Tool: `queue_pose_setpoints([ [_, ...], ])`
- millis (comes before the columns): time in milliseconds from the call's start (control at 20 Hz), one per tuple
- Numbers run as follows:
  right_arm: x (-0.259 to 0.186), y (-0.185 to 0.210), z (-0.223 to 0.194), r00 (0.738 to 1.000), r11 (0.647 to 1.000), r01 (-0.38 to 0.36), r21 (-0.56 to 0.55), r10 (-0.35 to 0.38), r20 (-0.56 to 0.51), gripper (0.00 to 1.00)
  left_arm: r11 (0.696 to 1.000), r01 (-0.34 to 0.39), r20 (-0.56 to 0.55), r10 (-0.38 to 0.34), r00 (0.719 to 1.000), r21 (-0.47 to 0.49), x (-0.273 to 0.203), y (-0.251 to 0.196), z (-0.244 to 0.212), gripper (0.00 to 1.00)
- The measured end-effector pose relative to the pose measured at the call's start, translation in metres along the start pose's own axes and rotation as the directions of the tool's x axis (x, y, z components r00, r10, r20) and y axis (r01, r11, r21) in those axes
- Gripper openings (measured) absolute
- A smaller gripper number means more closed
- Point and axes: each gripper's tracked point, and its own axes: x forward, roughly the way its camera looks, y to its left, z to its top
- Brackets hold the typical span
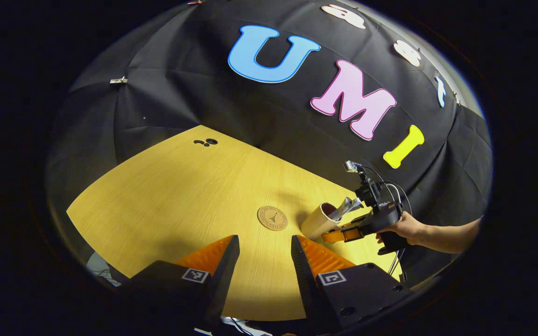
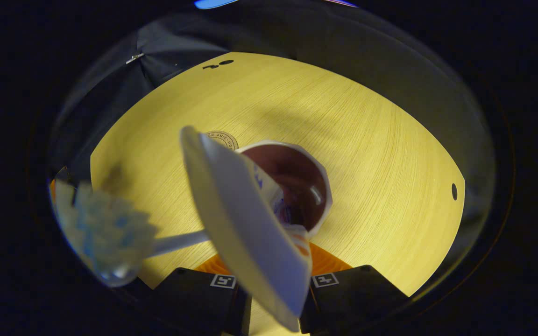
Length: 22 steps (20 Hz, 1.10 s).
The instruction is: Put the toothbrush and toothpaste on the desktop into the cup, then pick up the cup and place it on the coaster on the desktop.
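A pale cup [image 1: 318, 222] with a dark inside leans just right of the round cork coaster [image 1: 272, 218] on the wooden table. A white toothpaste tube [image 1: 349, 204] sticks out of its mouth. My right gripper [image 1: 339, 234], held by a hand [image 1: 407, 227], is shut on the cup's side. In the right gripper view I look down into the cup [image 2: 313, 186]; the toothpaste tube [image 2: 245, 224] and the toothbrush [image 2: 105, 233] rise from it toward the camera, between my right gripper's [image 2: 269, 259] fingers. The coaster [image 2: 224, 138] lies just beyond. My left gripper [image 1: 264, 242] hovers open near the front edge.
The wooden table [image 1: 171, 196] has small dark holes at its far corner [image 1: 206, 142] and one at its right side [image 2: 454, 191]. Black cloth walls close the booth behind the table. Cables hang below the table's front edge.
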Motion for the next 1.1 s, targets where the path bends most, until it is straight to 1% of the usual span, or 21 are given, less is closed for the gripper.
queue_pose_setpoints([
  [50, 0.002, 0.000, -0.001, 1.000, 1.000, 0.004, -0.004, -0.005, -0.016, 0.51, 1.000, -0.001, 0.000, 0.001, 1.000, -0.001, -0.001, 0.001, 0.001, 0.70],
  [350, 0.007, -0.002, 0.000, 0.998, 0.999, 0.035, -0.020, -0.036, -0.059, 0.51, 1.000, -0.001, -0.001, 0.001, 1.000, -0.007, -0.002, 0.009, 0.002, 0.70],
  [700, 0.008, -0.002, 0.002, 0.997, 0.999, 0.032, 0.011, -0.031, -0.078, 0.51, 1.000, -0.003, -0.005, 0.003, 1.000, -0.023, -0.003, 0.016, 0.003, 0.70],
  [950, 0.006, -0.001, 0.002, 0.997, 1.000, 0.022, 0.022, -0.021, -0.076, 0.51, 1.000, 0.000, 0.000, 0.000, 1.000, -0.025, -0.003, 0.016, 0.005, 0.70],
  [1100, 0.002, 0.004, 0.014, 0.999, 0.999, 0.017, 0.048, -0.016, -0.032, 0.51, 1.000, 0.004, 0.006, -0.004, 1.000, -0.028, -0.006, 0.020, 0.006, 0.70],
])
